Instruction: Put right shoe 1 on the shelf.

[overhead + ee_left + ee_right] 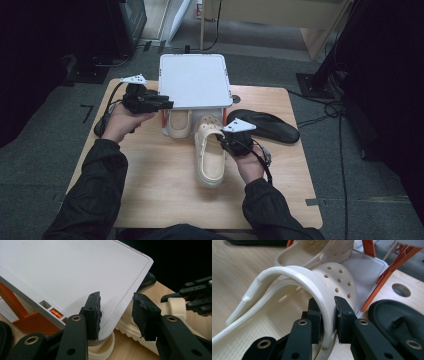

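**Clog strap pinched at the rack's edge**

The right gripper (pixel 327 315) clamps the heel strap of the cream perforated foam clog (pixel 210 155) at frame centre. The left gripper (pixel 117 315), jaws parted, straddles the white plastic rack top's (pixel 195 80) corner. Bare wooden table (pixel 165 195) lies below.

The near half of the table (pixel 165 200) lies bare, open to either hand. Farther back a white rack (pixel 195 80) blocks the middle, with 1 cream clog (pixel 178 123) tucked under it, another (pixel 210 155) jutting toward the person, and a black shoe (pixel 267 125) crowding the right side.
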`<state>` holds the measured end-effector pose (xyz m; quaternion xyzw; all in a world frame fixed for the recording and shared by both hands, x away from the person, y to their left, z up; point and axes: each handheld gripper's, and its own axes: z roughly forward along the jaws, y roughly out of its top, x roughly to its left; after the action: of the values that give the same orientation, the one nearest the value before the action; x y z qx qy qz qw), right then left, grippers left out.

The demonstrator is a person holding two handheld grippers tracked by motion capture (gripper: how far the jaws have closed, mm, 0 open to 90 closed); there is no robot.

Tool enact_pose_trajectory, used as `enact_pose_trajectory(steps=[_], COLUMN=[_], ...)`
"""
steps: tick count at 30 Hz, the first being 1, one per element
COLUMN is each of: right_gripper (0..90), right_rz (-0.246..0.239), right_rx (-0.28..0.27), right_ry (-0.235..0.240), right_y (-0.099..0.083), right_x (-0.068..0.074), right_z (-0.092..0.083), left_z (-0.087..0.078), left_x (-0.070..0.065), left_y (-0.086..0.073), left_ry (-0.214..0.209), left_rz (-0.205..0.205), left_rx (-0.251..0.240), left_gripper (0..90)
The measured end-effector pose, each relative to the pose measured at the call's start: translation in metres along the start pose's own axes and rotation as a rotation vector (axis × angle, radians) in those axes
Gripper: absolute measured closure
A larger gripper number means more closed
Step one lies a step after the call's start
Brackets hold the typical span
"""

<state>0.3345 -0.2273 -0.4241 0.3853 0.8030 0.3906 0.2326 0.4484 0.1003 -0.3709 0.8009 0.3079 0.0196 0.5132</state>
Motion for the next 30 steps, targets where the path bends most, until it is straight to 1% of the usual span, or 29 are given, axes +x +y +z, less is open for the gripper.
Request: enact_pose_trajectory(steps=[4, 7, 12, 15, 16, 18, 21, 22, 23, 25, 27, 28, 30], right_gripper=[76.8, 76.8, 76.7, 76.4, 76.1, 75.5, 73.4, 73.2, 73.1, 71.9, 68.8, 67.0, 61.6], right_rz=[-0.011, -0.029, -0.026, -0.01, -0.012, -0.007, -0.027, -0.01, -0.016, -0.014, 0.002, 0.021, 0.025], right_rx=[0.009, 0.014, 0.02, 0.025, 0.028, 0.028, 0.034, 0.038, 0.029, 0.028, 0.03, 0.034, 0.04], right_ry=[-0.027, -0.049, -0.065, -0.06, -0.055, -0.051, -0.049, -0.042, -0.047, -0.037, -0.016, -0.007, -0.003], right_y=[0.007, 0.012, 0.019, 0.021, 0.02, 0.019, 0.018, 0.018, 0.017, 0.016, 0.015, 0.014, 0.013], right_x=[-0.007, -0.011, -0.014, -0.014, -0.014, -0.014, -0.011, -0.01, -0.01, -0.012, -0.013, -0.014, -0.015], right_z=[0.011, 0.02, 0.033, 0.041, 0.043, 0.045, 0.048, 0.048, 0.048, 0.048, 0.048, 0.047, 0.046], left_z=[0.0, 0.0, 0.0, 0.0, 0.0, 0.0, 0.0, 0.0, 0.0, 0.0, 0.0, 0.0, 0.0], left_x=[0.0, 0.0, -0.001, -0.001, -0.001, -0.001, -0.001, -0.001, -0.001, -0.001, -0.001, -0.001, -0.001], left_y=[0.0, 0.0, 0.0, 0.0, 0.0, 0.0, 0.0, 0.0, 0.0, 0.0, 0.0, 0.0, 0.0], left_ry=[-0.001, -0.001, 0.008, 0.009, 0.007, 0.01, 0.008, 0.01, 0.01, 0.009, 0.01, 0.011, 0.011], left_rz=[-0.003, 0.001, 0.001, 0.002, 0.003, 0.006, 0.005, 0.008, 0.008, 0.005, 0.007, 0.006, 0.007], left_rx=[-0.001, -0.001, 0.0, 0.002, 0.004, 0.005, 0.005, 0.006, 0.006, 0.005, 0.006, 0.006, 0.006], left_gripper=[59.1, 59.1, 59.9, 60.0, 60.0, 60.1, 60.1, 60.1, 60.1, 60.1, 60.1, 60.1, 60.1])
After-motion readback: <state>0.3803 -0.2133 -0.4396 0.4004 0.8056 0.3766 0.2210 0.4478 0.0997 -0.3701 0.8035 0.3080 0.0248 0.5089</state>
